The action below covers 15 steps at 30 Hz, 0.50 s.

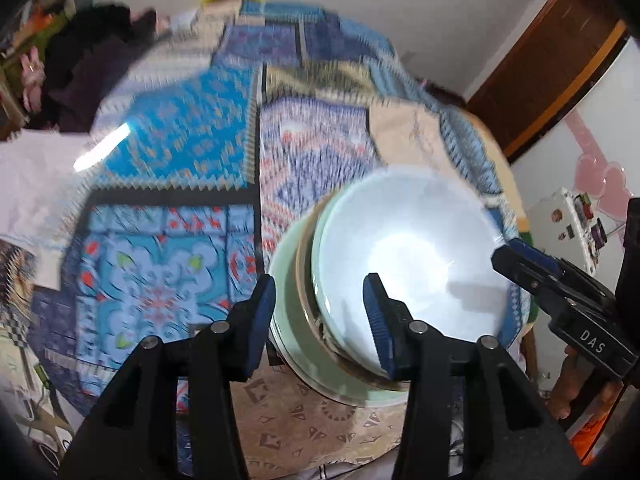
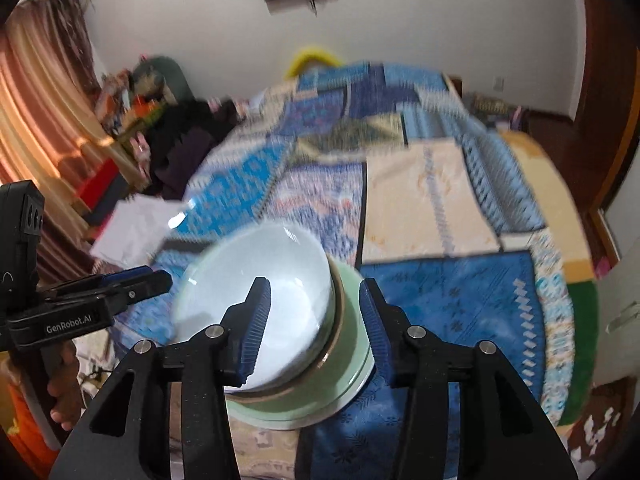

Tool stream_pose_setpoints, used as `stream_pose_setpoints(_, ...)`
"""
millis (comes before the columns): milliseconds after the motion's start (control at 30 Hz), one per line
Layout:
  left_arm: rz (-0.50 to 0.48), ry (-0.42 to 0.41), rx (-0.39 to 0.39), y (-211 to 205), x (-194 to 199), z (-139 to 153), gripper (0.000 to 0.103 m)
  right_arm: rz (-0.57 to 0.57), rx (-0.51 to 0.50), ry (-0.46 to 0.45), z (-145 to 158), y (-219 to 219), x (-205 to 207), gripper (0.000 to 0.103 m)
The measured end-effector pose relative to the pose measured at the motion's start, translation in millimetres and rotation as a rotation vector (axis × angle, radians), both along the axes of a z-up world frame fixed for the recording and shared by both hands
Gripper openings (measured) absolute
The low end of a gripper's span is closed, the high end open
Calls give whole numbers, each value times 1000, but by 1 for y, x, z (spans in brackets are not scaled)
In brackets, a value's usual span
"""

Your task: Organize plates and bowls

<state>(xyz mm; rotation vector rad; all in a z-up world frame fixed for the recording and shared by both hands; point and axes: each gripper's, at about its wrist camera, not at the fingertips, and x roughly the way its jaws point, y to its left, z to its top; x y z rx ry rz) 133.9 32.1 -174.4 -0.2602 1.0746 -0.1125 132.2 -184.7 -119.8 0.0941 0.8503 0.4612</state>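
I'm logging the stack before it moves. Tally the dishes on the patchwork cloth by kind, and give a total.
White bowl: 1, on top of the stack.
Green plate: 1 clearly visible, at the bottom.
Brown-rimmed piece between them: 1, kind unclear.
Total: 3 pieces visible; any more in the stack are hidden.

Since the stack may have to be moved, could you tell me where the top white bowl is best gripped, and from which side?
Probably at its rim. The white bowl sits open side up on the green plates, so its thin rim is exposed while its base is nested. The right gripper already straddles the near rim, one finger inside and one outside; closing there from the near side looks simplest.
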Motion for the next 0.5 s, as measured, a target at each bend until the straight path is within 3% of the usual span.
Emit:
stream_pose_setpoints(300, 11, -389, 76, -11, -59, 117, 53, -12, 74, -315, 83, -12, -58, 60)
stream_pose_setpoints(500, 26, -586, 114, -22, -102, 164, 63, -10, 111, -448, 107, -17, -89, 78)
